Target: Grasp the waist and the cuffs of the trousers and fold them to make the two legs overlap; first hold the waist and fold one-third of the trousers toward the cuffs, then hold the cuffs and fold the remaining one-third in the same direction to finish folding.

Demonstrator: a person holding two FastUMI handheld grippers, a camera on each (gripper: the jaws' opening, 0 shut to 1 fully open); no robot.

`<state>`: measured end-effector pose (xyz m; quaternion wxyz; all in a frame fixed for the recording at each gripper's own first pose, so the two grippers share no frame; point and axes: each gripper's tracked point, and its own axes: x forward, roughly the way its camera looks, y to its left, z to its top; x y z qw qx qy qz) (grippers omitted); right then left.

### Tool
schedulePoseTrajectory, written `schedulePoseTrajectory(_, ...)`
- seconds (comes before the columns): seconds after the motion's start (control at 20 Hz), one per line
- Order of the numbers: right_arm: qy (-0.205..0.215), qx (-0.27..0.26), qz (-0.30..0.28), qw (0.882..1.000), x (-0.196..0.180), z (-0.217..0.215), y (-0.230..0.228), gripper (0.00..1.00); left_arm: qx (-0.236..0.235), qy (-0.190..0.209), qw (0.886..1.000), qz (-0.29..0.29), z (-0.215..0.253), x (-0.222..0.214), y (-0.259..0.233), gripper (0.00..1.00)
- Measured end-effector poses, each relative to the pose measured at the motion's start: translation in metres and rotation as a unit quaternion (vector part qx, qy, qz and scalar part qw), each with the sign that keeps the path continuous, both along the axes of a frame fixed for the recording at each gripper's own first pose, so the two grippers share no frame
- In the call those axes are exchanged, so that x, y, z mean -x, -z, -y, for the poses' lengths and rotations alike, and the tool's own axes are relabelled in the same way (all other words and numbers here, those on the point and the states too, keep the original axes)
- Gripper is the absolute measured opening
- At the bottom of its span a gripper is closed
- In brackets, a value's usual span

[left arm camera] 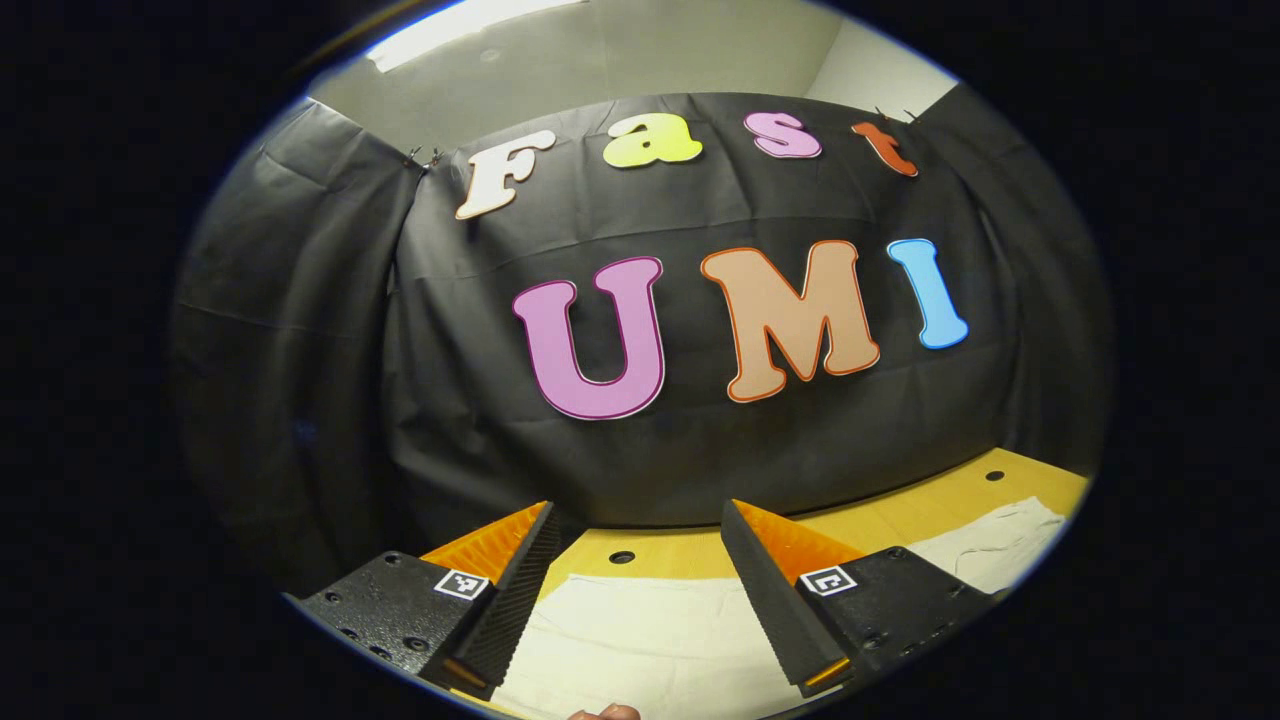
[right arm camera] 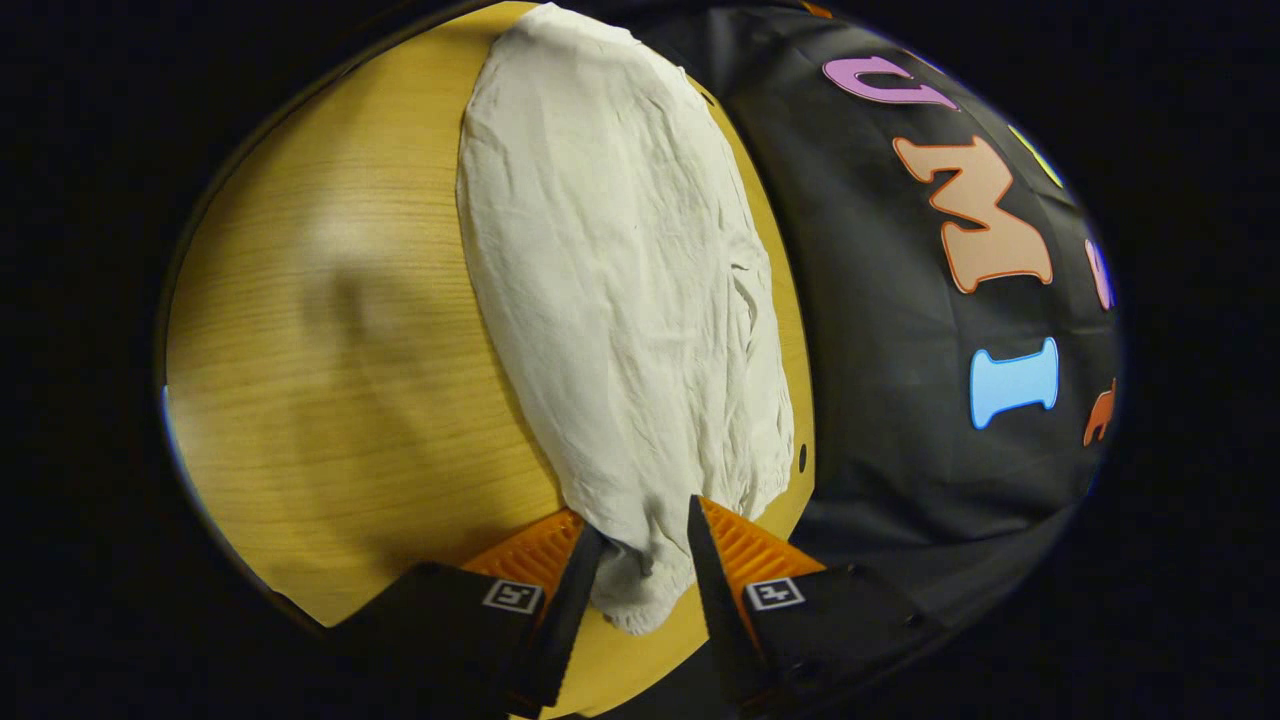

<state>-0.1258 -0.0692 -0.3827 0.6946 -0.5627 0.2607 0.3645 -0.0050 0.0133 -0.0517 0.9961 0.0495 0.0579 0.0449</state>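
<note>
White trousers (right arm camera: 620, 280) lie flat and lengthwise on the wooden table (right arm camera: 340, 330), running away from me in the right gripper view. My right gripper (right arm camera: 645, 522) sits low at their near, gathered end; its jaws stand partly apart, a fold of that end lies in the gap, and the cloth looks unpinched. In the left gripper view my left gripper (left arm camera: 637, 512) hangs open above another part of the white trousers (left arm camera: 640, 640), with nothing between its fingers. A further bit of the cloth shows at the right.
The black booth wall (left arm camera: 650, 460) rises right behind the table's far edge. Small round holes (left arm camera: 621, 557) dot the tabletop near that edge. Bare wood (right arm camera: 300, 420) stretches left of the trousers in the right gripper view. A fingertip (left arm camera: 605, 712) shows at the bottom edge.
</note>
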Motion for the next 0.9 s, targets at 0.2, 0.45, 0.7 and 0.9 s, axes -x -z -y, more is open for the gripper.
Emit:
schedulePoseTrajectory(0.2, -0.009, 0.017, 0.001, 1.000, 0.004, 0.000, 0.015, 0.13, -0.019, 0.003, 1.000, -0.006, -0.005, 0.006, 0.003, 0.96)
schedulePoseTrajectory(0.45, 0.036, -0.001, -0.029, 0.999, 0.005, -0.001, 0.012, 0.08, -0.054, 0.014, 0.998, -0.021, -0.015, 0.018, 0.015, 0.96)
schedulePoseTrajectory(0.7, 0.011, 0.023, -0.004, 1.000, 0.006, -0.001, 0.012, 0.08, -0.128, 0.029, 0.990, -0.046, -0.033, 0.038, 0.040, 0.96)
schedulePoseTrajectory(0.9, 0.041, 0.018, -0.012, 0.999, 0.005, -0.002, 0.012, 0.08, -0.170, 0.045, 0.981, -0.084, -0.046, 0.060, 0.073, 0.96)
